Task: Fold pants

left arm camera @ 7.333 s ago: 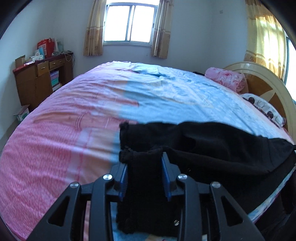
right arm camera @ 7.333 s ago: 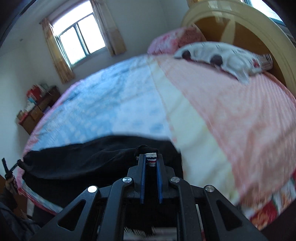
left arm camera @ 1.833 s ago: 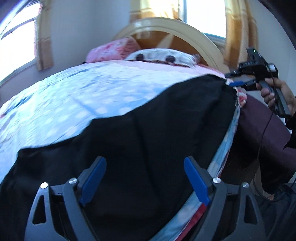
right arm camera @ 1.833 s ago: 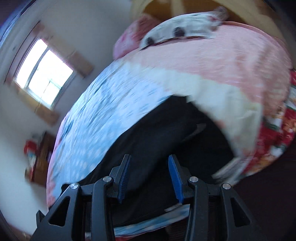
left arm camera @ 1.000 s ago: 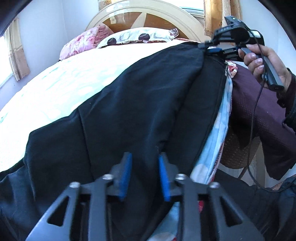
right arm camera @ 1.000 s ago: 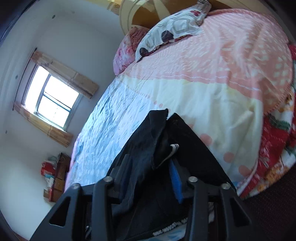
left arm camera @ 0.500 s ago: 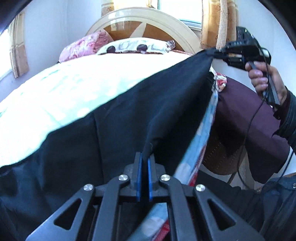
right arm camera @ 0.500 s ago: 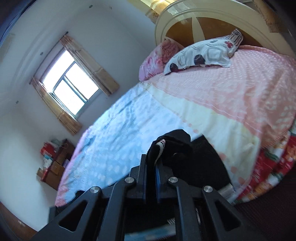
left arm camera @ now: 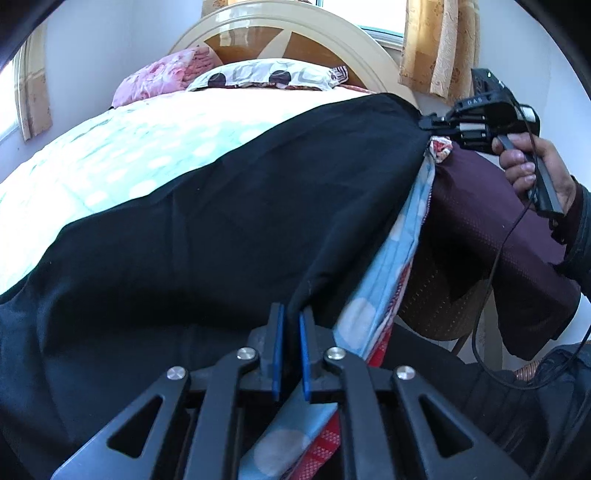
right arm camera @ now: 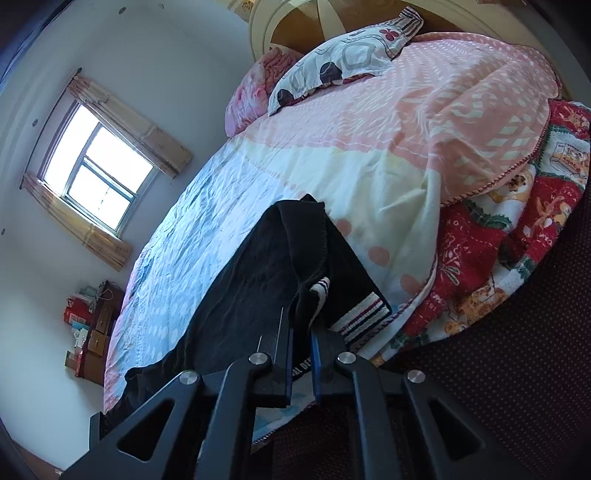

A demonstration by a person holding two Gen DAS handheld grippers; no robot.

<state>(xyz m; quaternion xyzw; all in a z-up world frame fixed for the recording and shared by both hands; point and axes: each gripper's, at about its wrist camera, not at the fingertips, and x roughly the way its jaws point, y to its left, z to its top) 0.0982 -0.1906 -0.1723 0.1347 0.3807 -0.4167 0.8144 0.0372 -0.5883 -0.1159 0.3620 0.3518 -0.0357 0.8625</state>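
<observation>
From the left wrist we look down along the left gripper (left arm camera: 290, 347) from very close, facing along the near edge of the bed (left arm camera: 110, 155) toward the headboard (left arm camera: 295, 33); the black pants (left arm camera: 221, 229) fill most of our view, and the right gripper (left arm camera: 430, 123) shows at the far corner. From the right wrist we look along the right gripper (right arm camera: 301, 354), rolled sideways, across the bed toward the window (right arm camera: 96, 177). Both views share the pants, the patterned pillow (right arm camera: 343, 62) and the headboard.
</observation>
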